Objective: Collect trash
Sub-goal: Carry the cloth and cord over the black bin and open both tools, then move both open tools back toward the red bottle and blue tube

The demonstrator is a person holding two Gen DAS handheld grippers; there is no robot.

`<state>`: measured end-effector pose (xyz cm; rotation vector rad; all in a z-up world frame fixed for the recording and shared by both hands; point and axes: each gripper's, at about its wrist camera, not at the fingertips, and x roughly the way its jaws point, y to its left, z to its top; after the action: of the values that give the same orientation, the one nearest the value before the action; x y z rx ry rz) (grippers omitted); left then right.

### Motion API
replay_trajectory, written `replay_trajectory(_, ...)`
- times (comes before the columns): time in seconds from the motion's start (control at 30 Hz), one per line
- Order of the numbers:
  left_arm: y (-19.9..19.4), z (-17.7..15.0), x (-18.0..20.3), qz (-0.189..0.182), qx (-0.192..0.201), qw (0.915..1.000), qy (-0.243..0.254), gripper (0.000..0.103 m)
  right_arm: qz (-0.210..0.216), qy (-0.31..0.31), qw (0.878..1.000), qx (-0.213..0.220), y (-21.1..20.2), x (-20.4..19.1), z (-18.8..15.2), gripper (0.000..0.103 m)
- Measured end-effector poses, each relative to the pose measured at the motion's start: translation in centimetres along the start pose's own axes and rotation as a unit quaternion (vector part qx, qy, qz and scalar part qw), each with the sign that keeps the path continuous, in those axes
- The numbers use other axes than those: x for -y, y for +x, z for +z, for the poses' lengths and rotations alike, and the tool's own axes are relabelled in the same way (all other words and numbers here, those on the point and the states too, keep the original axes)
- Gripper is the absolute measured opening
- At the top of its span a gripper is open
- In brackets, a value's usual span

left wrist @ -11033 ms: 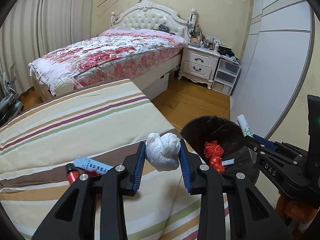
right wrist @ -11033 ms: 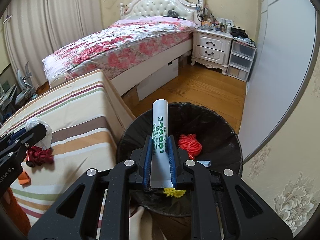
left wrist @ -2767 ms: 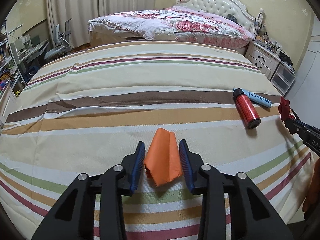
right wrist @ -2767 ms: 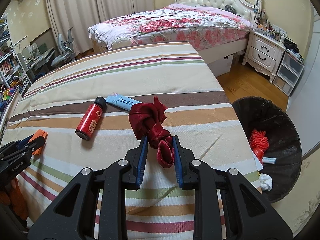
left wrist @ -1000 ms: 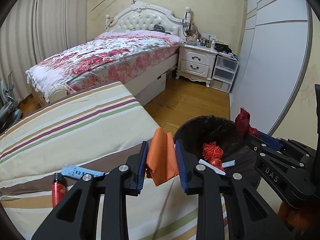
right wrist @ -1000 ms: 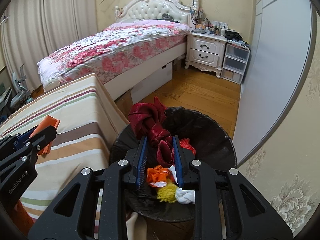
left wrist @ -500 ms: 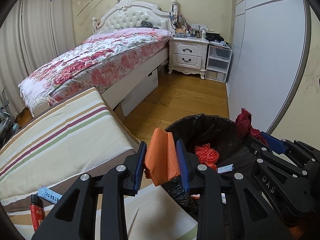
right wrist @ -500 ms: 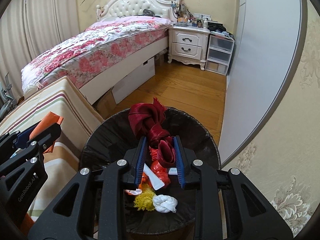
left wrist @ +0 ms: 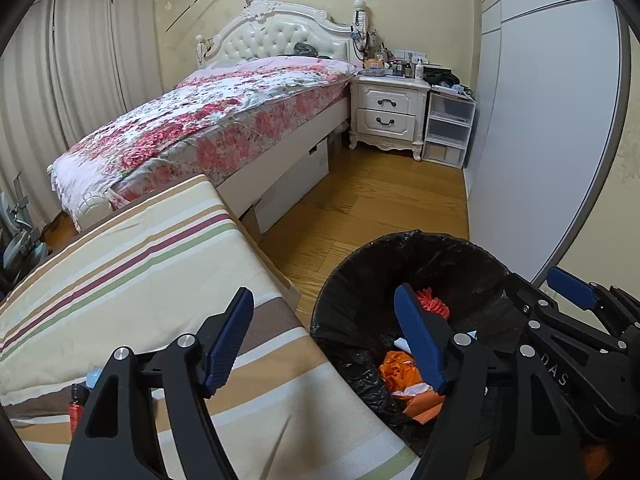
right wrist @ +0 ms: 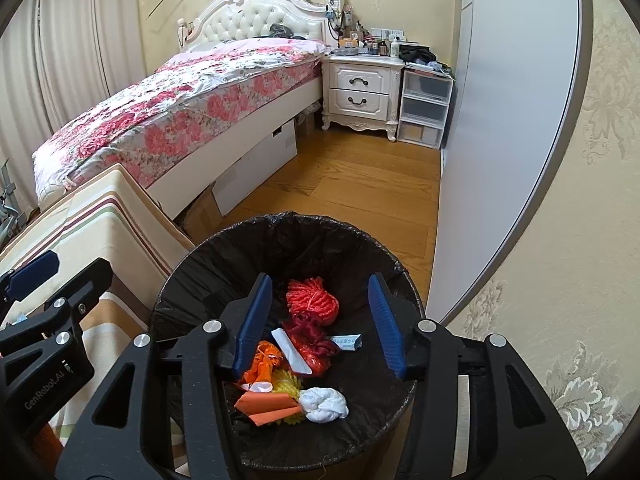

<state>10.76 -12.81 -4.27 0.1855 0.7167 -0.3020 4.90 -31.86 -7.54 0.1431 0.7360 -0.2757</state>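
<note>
The black-lined trash bin (right wrist: 280,220) stands below both grippers. My right gripper (right wrist: 320,320) hangs over it, jaws opening, nothing between them. Inside lie the dark red ribbon (right wrist: 312,336), the folded orange paper (right wrist: 268,404), a white wad (right wrist: 324,400) and a red net ball (right wrist: 312,300). My left gripper (left wrist: 324,340) is over the bin's (left wrist: 400,240) left rim and the striped bed's (left wrist: 140,260) edge, jaws opening and empty. The orange paper (left wrist: 424,400) shows in the bin here too. A red bottle (left wrist: 76,404) and blue tube (left wrist: 94,376) peek out behind the left finger.
A floral bed (left wrist: 208,128) with a white headboard stands behind, with a white nightstand (left wrist: 388,112) and clear plastic drawers (left wrist: 448,128) to its right. Wood floor (left wrist: 360,208) lies between. A grey sliding door (right wrist: 500,120) runs close by the bin's right.
Both grippers' jaws have spread apart. The orange paper left the left gripper and the dark red ribbon left the right gripper; both now lie in the bin.
</note>
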Motion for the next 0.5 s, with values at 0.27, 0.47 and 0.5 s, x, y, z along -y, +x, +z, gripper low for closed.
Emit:
replay_trajectory(0.27,-1.4,-1.1,-2.2,0.021,-0.007,0.9997,-0.015,0.072,0.014,-0.002,1.0,0.002,-1.1,-0.7,-0.5,0.055)
replay_trajectory(0.47,-3.1,-2.6,-4.8,0.041,-0.01,0.9986,-0.033,0.072,0.046,-0.017,0.999,-0.008,-2.2,-3.0,-1.5,0.055)
replay_trajectory(0.5,-3.2,-2.8,-5.1,0.043,-0.011,0.9984,-0.035,0.072,0.051,-0.022,0.998,-0.01,-2.4,-3.5,-1.7,0.055)
